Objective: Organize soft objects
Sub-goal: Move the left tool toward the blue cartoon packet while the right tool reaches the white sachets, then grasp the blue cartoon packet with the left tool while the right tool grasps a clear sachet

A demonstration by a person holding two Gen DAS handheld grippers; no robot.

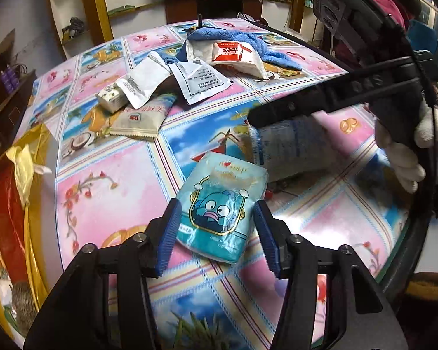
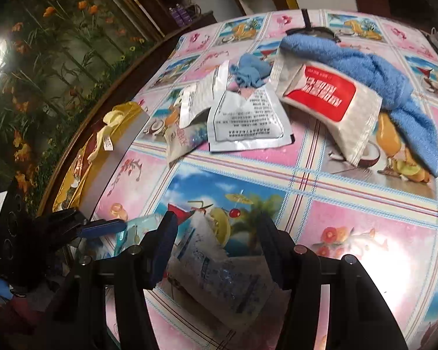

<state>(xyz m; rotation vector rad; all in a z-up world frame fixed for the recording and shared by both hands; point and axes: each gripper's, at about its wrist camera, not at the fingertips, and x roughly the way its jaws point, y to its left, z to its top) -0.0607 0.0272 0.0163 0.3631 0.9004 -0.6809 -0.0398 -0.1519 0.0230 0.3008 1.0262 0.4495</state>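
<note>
A teal tissue pack (image 1: 222, 204) with a cartoon fish face lies flat on the patterned tablecloth (image 1: 108, 192). My left gripper (image 1: 216, 233) stands open around it, a blue pad on each side and a thin gap to the wrapper. In the right wrist view one of its blue pads (image 2: 102, 229) shows at the left, beside the teal pack (image 2: 137, 227). My right gripper (image 2: 217, 233) is shut on a clear-and-white pack (image 2: 216, 262) with blue print, blurred and tilted. In the left wrist view a white-gloved hand (image 1: 403, 157) holds the right gripper (image 1: 257, 118), with that clear-and-white pack (image 1: 289, 145) under its tip.
Further back lies a heap: a blue towel (image 2: 365, 67), a red-and-white pouch (image 2: 327, 99), silver sachets (image 2: 245, 125), a beige wrapper (image 1: 140, 119) and a small box (image 1: 111, 99). A yellow and red bag (image 1: 20, 175) hangs off the table's left edge.
</note>
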